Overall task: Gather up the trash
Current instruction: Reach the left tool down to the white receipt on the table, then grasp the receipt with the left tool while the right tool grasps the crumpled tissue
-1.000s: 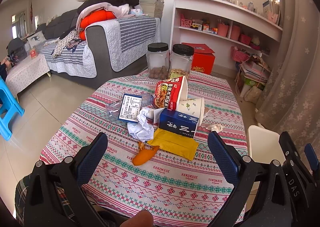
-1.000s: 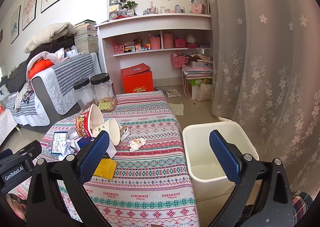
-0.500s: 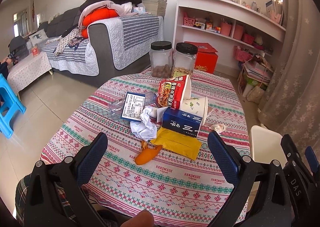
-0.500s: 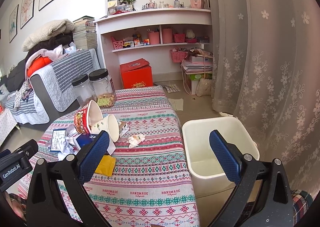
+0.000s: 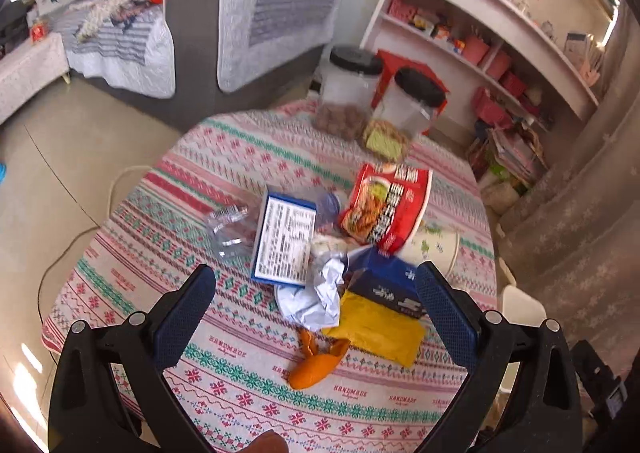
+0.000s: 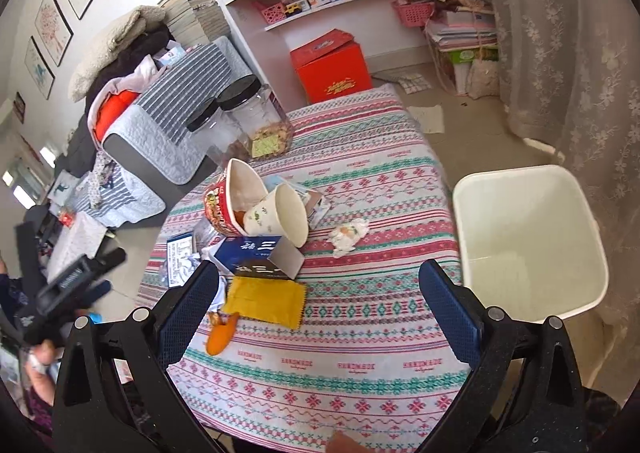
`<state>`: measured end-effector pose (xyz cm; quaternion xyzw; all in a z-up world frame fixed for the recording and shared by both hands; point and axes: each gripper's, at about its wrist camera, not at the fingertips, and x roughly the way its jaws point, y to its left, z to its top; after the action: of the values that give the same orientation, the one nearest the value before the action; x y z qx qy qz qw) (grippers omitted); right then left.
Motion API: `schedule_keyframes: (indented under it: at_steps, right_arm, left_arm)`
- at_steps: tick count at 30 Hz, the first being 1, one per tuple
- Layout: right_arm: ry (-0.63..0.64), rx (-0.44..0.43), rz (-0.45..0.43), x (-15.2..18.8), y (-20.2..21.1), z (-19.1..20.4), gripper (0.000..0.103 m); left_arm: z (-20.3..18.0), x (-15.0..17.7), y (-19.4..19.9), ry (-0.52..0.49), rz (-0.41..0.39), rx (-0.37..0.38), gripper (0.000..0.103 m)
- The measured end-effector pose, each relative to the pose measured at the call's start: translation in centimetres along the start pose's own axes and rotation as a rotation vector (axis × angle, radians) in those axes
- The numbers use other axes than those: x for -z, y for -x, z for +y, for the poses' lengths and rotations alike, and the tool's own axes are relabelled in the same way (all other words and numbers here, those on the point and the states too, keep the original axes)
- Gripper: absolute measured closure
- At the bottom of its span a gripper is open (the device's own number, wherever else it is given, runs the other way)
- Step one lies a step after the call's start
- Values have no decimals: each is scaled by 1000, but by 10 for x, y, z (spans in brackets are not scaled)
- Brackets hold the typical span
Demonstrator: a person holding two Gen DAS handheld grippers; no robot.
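Both grippers, left gripper (image 5: 316,309) and right gripper (image 6: 319,303), hang spread and empty above the trash pile: yellow packet (image 6: 264,302), blue box (image 6: 256,257), noodle cup (image 5: 386,207). White bin (image 6: 528,245) waits beside the table (image 6: 360,373), likely for easy dropping.

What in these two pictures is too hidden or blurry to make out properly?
- Bottom of the white bin: right wrist view, cut off by the right gripper.
- Jar contents: left wrist view, motion-blurred.
- Label print on the blue-edged packet: too small, blurred.
- Paper cup: left wrist view, mostly behind the noodle bowl.
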<state>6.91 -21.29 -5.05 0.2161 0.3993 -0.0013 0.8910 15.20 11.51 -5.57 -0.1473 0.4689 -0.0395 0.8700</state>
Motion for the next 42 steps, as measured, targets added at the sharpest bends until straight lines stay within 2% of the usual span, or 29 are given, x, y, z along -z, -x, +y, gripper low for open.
schedule_keyframes:
  at_steps: [2,4,5,9,12,14,17,20,23,26,27,28,29,30,31,34,38,42]
  right_arm:
    - [-18,-64,102,-6,-25,-4,7]
    - [-56,-117,198,-4,-49,-11,7]
    - [-87,-124,208,0,-56,-17,7]
    - [-150,-145,275,10,-83,-28,7]
    - [-144,-119,269,6,-91,-30,7]
    - [-140,-114,276,5,-96,-30,7]
    - [-102,-98,302,10,-108,-25,7]
    - [-14,-88,300,14,-113,-11,7]
    - [70,-64,287,18,-117,4,7]
    - [159,-92,268,23,-117,23,7]
    - [194,-96,258,24,-117,30,7]
    - [223,-101,252,26,-117,37,7]
    - [243,-109,251,27,-117,42,7]
    - [256,-118,254,29,-119,46,7]
    - [264,-124,259,31,-121,51,7]
    - [286,-128,271,36,-125,59,7]
    - [377,-118,262,46,-124,79,7]
    - [416,-134,253,50,-124,95,7]
  left_arm:
    - [10,1,-27,55,72,-17,6]
    - [20,0,-50,88,113,-87,6]
    - [25,-4,-58,103,121,-102,6]
    - [49,-20,-82,204,140,-79,6]
    - [54,-28,-99,241,160,-86,6]
    - [48,-31,-108,215,160,-102,6]
    - [27,-36,-121,113,162,-160,6]
    - [12,-37,-131,16,158,-259,6]
    - [9,-36,-131,-23,152,-287,7]
    - [12,-33,-133,-77,164,-322,24]
    - [15,-32,-135,-86,173,-322,34]
    - [21,-32,-136,-77,189,-303,48]
    - [27,-32,-138,-52,211,-268,57]
    - [35,-32,-138,-16,233,-230,72]
    - [42,-32,-137,19,247,-195,78]
    - [60,-32,-119,95,251,-85,82]
    - [80,-29,-89,170,248,61,82]
    - [97,-27,-72,190,232,76,83]
